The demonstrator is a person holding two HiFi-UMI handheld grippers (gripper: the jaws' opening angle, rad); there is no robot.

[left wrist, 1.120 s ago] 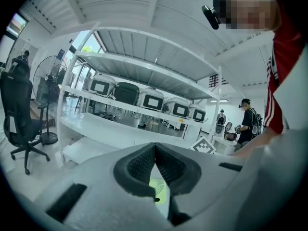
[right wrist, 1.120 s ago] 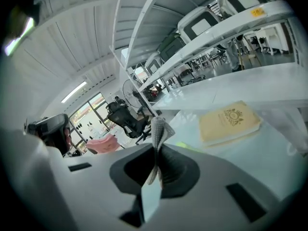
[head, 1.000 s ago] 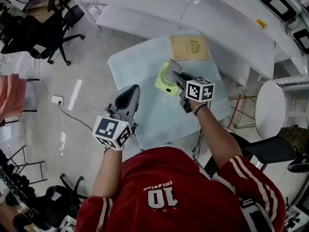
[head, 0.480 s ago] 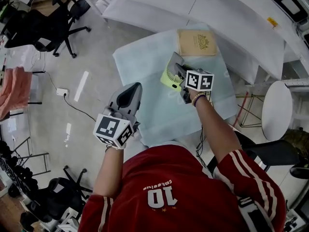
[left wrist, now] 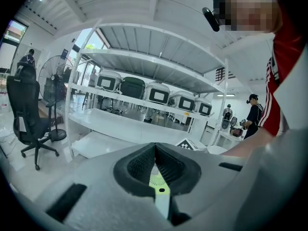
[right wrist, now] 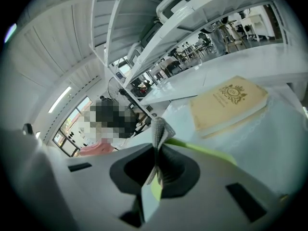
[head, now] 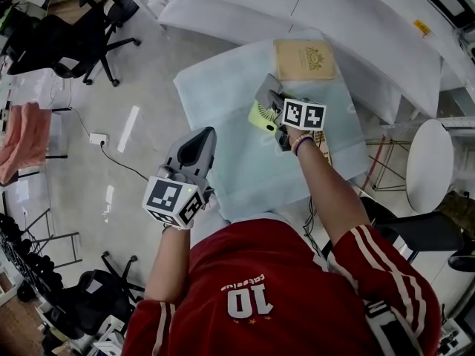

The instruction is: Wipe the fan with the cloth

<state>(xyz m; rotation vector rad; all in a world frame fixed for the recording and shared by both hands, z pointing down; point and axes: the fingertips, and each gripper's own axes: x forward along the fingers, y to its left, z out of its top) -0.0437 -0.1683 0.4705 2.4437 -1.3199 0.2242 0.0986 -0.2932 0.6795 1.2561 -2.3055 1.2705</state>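
Table [head: 215, 95] under pale cover: cloth [head: 266, 89] is clamped in right claw [right wrist: 158, 158] at fan [head: 257, 116]; left claw [left wrist: 155, 162] is closed, empty. Unsteadied, fan may be shoved sideways.

The person wears a red jersey [head: 252, 295] with white sleeve stripes and a white 10. The grey left hand-held gripper [head: 200, 136] and right hand-held gripper [head: 267, 93] each bear a black-and-white marker cube [head: 174, 200].

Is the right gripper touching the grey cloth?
Touching. The right gripper view shows the grey cloth pinched between the jaws of the right gripper, with its crumpled end sticking out past them.
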